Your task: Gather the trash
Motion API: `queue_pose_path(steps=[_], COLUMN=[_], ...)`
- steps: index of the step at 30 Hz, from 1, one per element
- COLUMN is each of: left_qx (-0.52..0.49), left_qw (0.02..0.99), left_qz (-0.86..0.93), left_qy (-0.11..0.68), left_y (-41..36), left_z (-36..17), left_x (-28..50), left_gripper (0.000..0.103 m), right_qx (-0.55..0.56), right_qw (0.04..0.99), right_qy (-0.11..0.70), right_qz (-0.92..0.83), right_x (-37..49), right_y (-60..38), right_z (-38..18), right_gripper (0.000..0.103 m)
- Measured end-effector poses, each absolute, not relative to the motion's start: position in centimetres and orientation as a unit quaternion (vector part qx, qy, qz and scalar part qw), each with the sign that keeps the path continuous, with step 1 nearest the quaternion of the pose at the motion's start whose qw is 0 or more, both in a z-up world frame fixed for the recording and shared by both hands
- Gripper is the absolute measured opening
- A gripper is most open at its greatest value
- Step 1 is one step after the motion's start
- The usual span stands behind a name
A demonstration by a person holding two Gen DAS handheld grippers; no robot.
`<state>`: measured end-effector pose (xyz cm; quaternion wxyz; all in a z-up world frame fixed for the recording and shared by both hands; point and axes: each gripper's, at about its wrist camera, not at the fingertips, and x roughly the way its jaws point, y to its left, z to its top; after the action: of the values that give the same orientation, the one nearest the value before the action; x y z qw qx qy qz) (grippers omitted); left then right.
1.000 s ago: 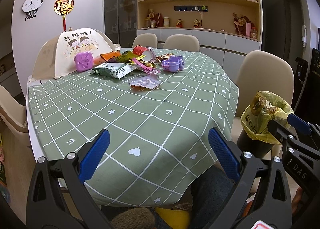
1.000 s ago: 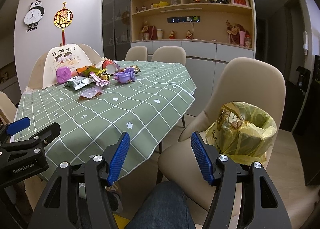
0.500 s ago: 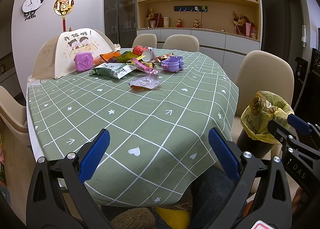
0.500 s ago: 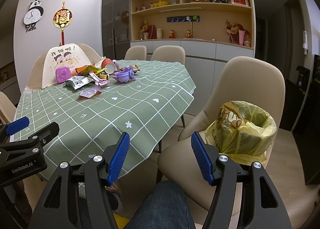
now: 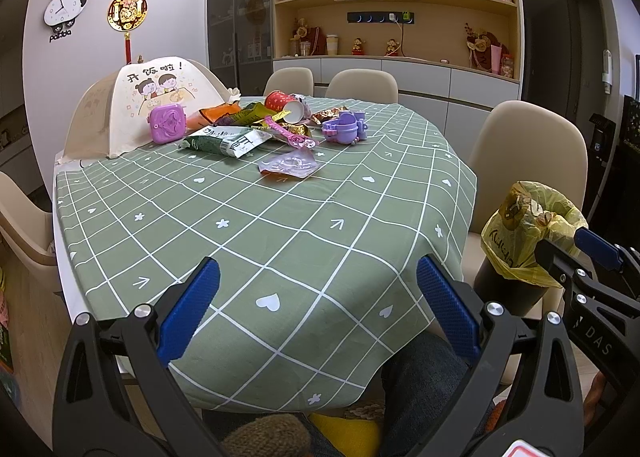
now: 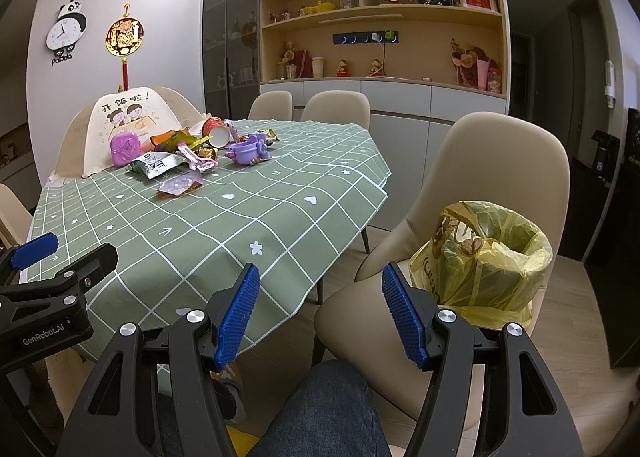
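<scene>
Green-check tabletop [image 5: 280,241], wrappers [image 5: 224,143] & toys piled at far end. L gripper [image 5: 318,311] + R gripper [image 6: 322,315]: jaws apart, empty. Yellow-lined bin [image 6: 486,257] on chair [image 6: 500,161], R side.

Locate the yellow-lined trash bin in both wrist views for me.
Left wrist: yellow-lined trash bin at right edge, on the beige chair.
Right wrist: the bin at lower right, on that chair's seat.
Shared landmark: purple square box before the food cover.
</scene>
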<state>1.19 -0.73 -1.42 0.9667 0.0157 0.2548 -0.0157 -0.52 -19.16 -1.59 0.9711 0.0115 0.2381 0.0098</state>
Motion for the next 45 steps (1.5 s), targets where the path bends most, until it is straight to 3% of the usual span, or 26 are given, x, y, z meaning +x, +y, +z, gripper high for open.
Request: queue_pose_path(steps=[21, 30, 36, 45], left_qx=[0.02, -0.037, -0.104, -0.218], left_qw=[0.961, 0.952, 0.923, 0.892], left_qz=[-0.033, -0.018, 0.002, 0.058], left_qy=[0.273, 0.304, 0.37, 0.393], left_y=[1.3, 8.2, 13.5, 17.4], left_z=[-0.5, 1.9, 0.7, 0.0], left_x=[4.2, 12.4, 19.3, 28.9], left_gripper=[0.094, 0.094, 0.094, 0.094], right_qx=[-0.029, -0.018, -0.03, -0.024], right_qw=[0.972, 0.967, 0.96, 0.954], right_qy=[0.232, 0.241, 0.261, 0.277], right_qz=[0.018, 0.079, 0.096, 0.114], right_x=[2.4, 11.4, 17.8, 22.3], right_y=[-18.6, -16.7, -15.0, -14.1], right_z=[-0.5, 1.4, 0.7, -0.3], right_gripper=[0.061, 0.061, 0.061, 0.06])
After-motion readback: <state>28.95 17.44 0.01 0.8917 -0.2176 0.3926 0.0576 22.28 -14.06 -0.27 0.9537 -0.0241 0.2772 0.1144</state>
